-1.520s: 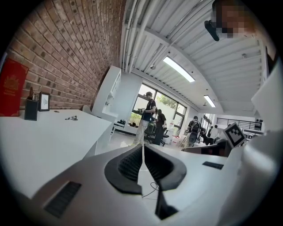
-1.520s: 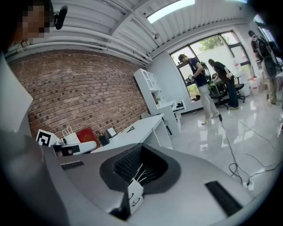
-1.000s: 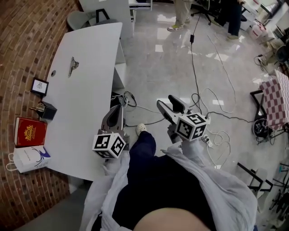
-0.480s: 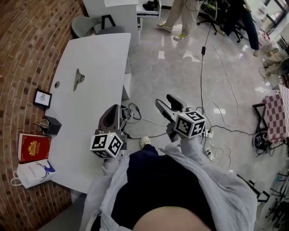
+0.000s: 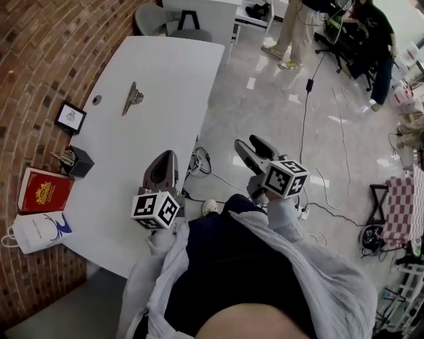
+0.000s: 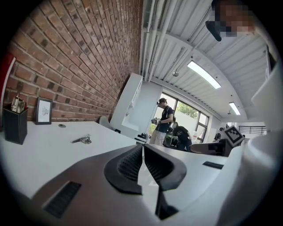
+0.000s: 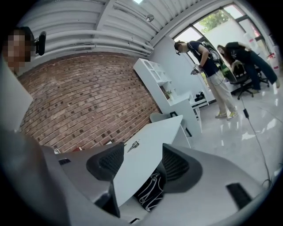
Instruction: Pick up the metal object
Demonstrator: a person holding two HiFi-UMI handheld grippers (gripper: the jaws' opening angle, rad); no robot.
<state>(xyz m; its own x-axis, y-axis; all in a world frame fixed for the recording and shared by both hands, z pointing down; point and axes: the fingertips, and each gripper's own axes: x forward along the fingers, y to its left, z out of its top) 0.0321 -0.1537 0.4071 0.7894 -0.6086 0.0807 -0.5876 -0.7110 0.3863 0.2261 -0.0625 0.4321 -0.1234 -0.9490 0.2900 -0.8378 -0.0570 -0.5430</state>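
A: Left gripper (image 5: 165, 157)?
B: Jaws pressed together, nothing between them; its own view (image 6: 143, 152) shows the ribbed pads meeting with barely a slit. It hangs above the near edge of the white worktop (image 5: 159, 73).

A: Right gripper (image 5: 252, 145)?
B: Jaws spread wide and empty. It's off the worktop's side, above the shiny floor (image 5: 265, 99). Through the gap in its own view (image 7: 139, 159) you see the worktop edge and a black bag (image 7: 150, 194) below it.

A: Metal object (image 5: 132, 99)?
B: Lying flat on the far half of the worktop, towards the brick wall (image 5: 46, 59). It's well apart from both grippers and untouched. It's small in the left gripper view (image 6: 82, 140), tiny in the right one (image 7: 132, 145). A small round spot (image 5: 97, 100) sits just beside it, wall side.

A: Other stuff?
B: Along the wall edge there's a framed picture (image 5: 70, 117), a black holder (image 5: 79, 161) with something sticking out, a red book (image 5: 44, 191) and a white paper bag (image 5: 36, 232) past the corner. A grey chair (image 5: 159, 16) is at the far end, cables (image 5: 311, 112) cross the floor, and people stand in the background.
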